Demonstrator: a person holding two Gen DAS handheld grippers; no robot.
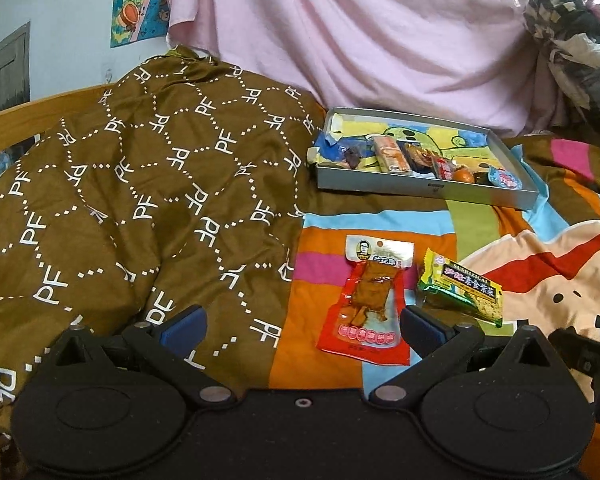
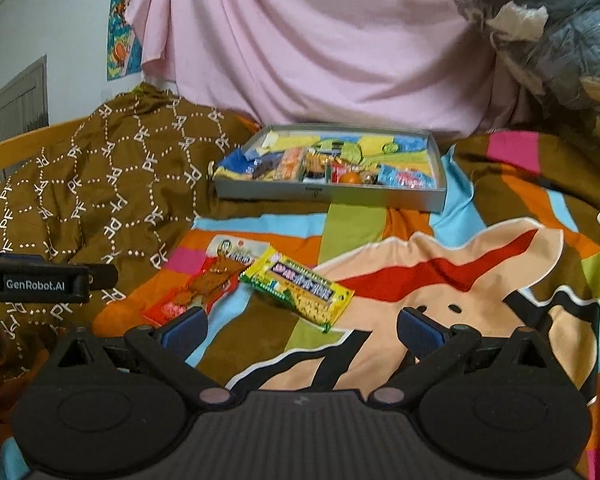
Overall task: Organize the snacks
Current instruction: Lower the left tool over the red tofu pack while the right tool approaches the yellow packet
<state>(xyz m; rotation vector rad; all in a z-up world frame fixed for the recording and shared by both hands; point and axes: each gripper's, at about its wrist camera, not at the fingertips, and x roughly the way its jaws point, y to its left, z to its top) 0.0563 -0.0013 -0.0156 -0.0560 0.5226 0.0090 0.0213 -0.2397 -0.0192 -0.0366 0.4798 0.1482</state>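
Observation:
A red snack packet (image 1: 370, 300) and a yellow-green snack packet (image 1: 462, 286) lie side by side on the colourful bedsheet. A grey shallow box (image 1: 424, 189) holding several snacks sits further back. My left gripper (image 1: 302, 326) is open and empty, its right finger beside the red packet's lower edge. In the right wrist view the red packet (image 2: 202, 286) and yellow-green packet (image 2: 300, 290) lie ahead, the box (image 2: 328, 197) behind them. My right gripper (image 2: 300, 328) is open and empty, just short of the yellow-green packet.
A brown patterned quilt (image 1: 140, 200) is heaped on the left. A pink cloth (image 1: 360, 40) hangs behind the box. Bagged bundles (image 2: 548, 32) sit at the back right. The left gripper's body (image 2: 40, 282) shows at the right view's left edge.

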